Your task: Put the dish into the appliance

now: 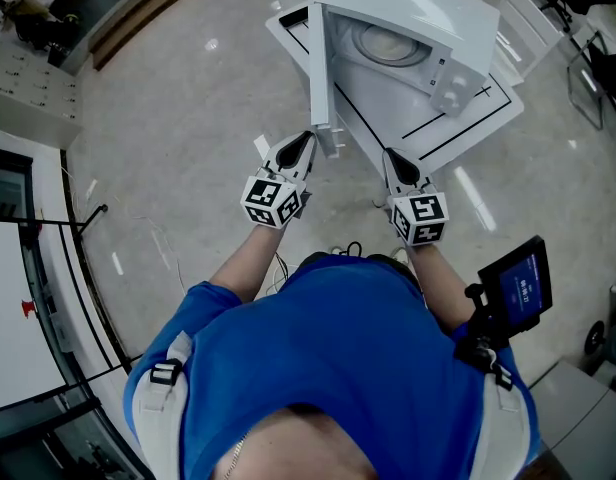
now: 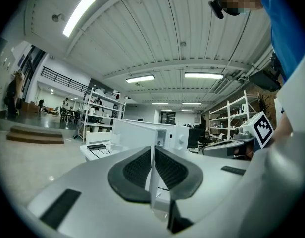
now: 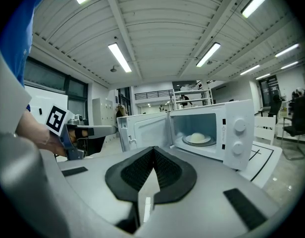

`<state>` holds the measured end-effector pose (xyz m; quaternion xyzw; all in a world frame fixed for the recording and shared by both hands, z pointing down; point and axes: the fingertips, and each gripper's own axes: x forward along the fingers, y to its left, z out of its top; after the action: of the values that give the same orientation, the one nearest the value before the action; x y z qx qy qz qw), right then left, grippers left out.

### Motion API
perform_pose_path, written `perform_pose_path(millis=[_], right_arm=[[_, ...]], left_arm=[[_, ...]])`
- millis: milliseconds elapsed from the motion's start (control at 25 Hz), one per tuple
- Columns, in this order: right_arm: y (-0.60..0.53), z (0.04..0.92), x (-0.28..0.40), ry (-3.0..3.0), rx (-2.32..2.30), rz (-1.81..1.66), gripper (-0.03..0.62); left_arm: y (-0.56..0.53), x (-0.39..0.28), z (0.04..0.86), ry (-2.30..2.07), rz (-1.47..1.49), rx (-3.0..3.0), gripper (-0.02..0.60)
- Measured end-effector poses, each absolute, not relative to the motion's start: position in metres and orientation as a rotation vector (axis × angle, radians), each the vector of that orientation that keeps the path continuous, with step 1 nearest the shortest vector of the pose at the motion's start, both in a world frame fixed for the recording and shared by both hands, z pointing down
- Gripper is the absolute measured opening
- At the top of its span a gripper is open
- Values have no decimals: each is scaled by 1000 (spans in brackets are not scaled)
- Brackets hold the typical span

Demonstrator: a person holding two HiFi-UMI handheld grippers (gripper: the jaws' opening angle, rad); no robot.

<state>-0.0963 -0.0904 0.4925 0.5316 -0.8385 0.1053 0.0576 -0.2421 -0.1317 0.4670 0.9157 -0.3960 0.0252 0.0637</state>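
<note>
Sitting place of dish: the dish [image 3: 197,138] is inside the microwave [image 3: 231,128], whose door [image 3: 147,130] is swung open.
Left tongs [image 2: 153,150]: pressed together, pinching nothing, tips just beside the door's outer edge; contact unclear.
Right tongs [image 3: 153,150]: pressed together, empty, aimed at the open microwave, apart from it.
Counter [image 1: 458,128]: white, carries the microwave.

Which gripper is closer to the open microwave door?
The left gripper: its shut tips sit right beside the microwave door at its free edge, while the right gripper is clearly apart from it.

Speckled grey floor [image 1: 188,118], ribbed white ceiling [image 2: 157,33], strip lights [image 2: 79,14], metal shelving [image 2: 100,115]
</note>
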Motion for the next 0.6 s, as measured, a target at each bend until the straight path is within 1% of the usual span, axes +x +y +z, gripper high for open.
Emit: perform_pose_path(millis=[280,600], right_arm=[[-83,485,-102,-2516,1667,307,2],[-89,492,-77,-2454,1770,334,2]], left_arm=[[-128,-239,462,-1129,81,2799,11],[-141,-203,464,-999,114,2861,11]])
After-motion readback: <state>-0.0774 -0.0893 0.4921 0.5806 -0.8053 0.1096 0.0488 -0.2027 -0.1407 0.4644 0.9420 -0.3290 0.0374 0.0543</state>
